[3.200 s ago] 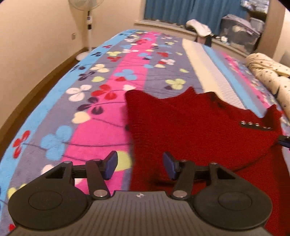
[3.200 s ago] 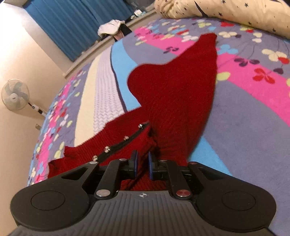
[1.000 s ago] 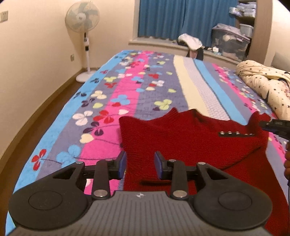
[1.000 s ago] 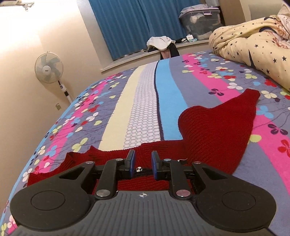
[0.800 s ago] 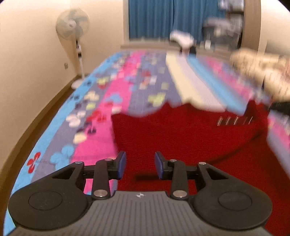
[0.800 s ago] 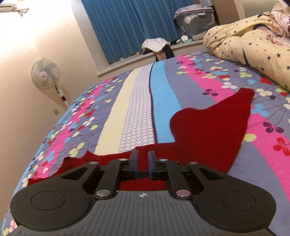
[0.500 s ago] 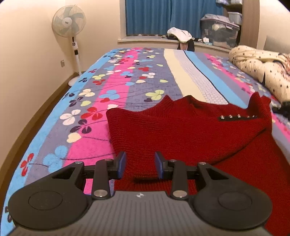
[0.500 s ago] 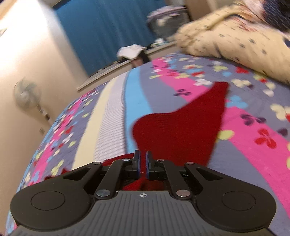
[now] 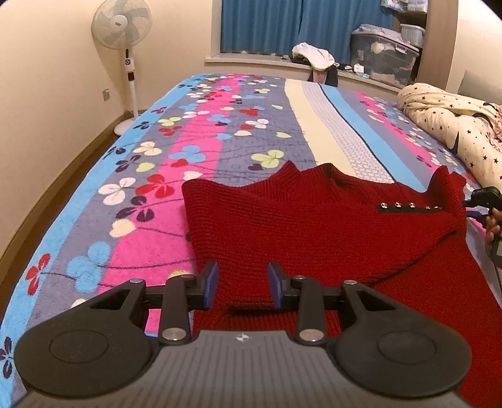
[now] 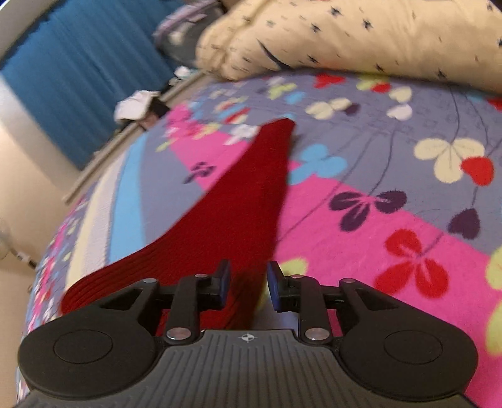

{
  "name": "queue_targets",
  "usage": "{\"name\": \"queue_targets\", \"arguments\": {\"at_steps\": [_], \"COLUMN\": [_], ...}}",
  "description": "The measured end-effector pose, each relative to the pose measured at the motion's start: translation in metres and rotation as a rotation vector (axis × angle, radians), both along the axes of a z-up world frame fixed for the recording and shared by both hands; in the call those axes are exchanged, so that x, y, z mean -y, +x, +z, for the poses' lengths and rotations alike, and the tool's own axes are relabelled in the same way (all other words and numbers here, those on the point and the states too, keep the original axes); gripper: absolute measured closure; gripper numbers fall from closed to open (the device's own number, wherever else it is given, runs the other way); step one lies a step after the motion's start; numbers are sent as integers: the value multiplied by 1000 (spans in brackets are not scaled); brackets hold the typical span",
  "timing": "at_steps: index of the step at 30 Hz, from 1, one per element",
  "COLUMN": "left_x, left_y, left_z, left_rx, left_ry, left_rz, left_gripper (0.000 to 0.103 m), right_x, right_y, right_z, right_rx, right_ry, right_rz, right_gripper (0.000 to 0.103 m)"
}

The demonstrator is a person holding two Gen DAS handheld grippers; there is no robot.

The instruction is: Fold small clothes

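A red sweater (image 9: 313,232) lies on a bed (image 9: 200,141) with a flowered, striped cover. In the left wrist view it fills the near right part of the cover, its body partly folded: an upper layer with a row of small studs (image 9: 408,206) lies across the layer below, and a fold line runs from the near middle toward the right edge. The left gripper (image 9: 241,284) hangs over the near left part of the sweater, its blue pads spread, with only the knit below showing in the gap; the pads do not press on anything.

At the right edge of that view the tip of the other tool and part of a hand (image 9: 494,226) show just beside the sweater's far right corner.

In the right wrist view, which is blurred, a sleeve (image 10: 251,194) stretches away toward the far side. The right gripper (image 10: 246,284) is over the sleeve's near right edge, its jaws opening, the knit between them but not pinched.

A starred quilt (image 10: 360,34) lies on the far right. A fan (image 9: 120,23) stands by the left wall.
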State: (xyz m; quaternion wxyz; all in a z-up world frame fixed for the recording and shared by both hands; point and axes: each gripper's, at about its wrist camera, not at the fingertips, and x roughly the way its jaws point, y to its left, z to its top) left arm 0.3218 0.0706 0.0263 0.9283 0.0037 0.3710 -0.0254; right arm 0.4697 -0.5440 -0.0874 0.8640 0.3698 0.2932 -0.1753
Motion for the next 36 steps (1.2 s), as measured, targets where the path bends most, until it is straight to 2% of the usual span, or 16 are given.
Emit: {"name": "queue_targets", "arguments": {"at_steps": [3, 5, 7, 10, 13, 16, 18, 20, 23, 25, 27, 29, 31, 36], "left_x": [0, -2, -4, -7, -13, -24, -34, -47, -61, -69, -76, -81, -83, -87], "left_y": [1, 2, 2, 1, -1, -2, -2, -3, -6, -7, -7, -6, -4, 3], "left_z": [-1, -1, 1, 9, 22, 33, 41, 50, 63, 68, 70, 70, 68, 59], "left_rx": [0, 3, 5, 22, 53, 76, 83, 94, 112, 113, 101, 91, 81, 37], "left_ry": [1, -6, -16, -36, -54, -79, -103, -143, -183, -202, -225, -243, -254, -310], "left_rz": [2, 11, 21, 27, 42, 76, 109, 133, 147, 156, 156, 152, 151, 160], "left_gripper": [65, 65, 65, 65, 65, 65, 65, 65, 65, 65, 65, 65, 65, 65], "right_x": [3, 3, 0, -22, -76, -162, -235, -295, -369, -405, -421, -420, -402, -340], "right_y": [10, 12, 6, -2, -9, -33, -60, -82, -113, -131, -151, -168, -178, -205], "right_z": [-3, 0, 12, 49, 102, 151, 166, 161, 125, 91, 67, 60, 67, 91], "right_rx": [6, 4, 35, 86, 192, 366, 487, 525, 472, 326, 204, 141, 104, 69], "right_ry": [-22, -37, -79, -224, -397, -597, -718, -772, -763, -764, -764, -772, -714, -624], "right_rz": [2, 8, -30, -45, 32, 216, 448, 688, 1079, 1291, 1411, 1404, 1347, 1117], "right_gripper": [78, 88, 90, 90, 90, 91, 92, 92, 92, 92, 92, 92, 92, 88]}}
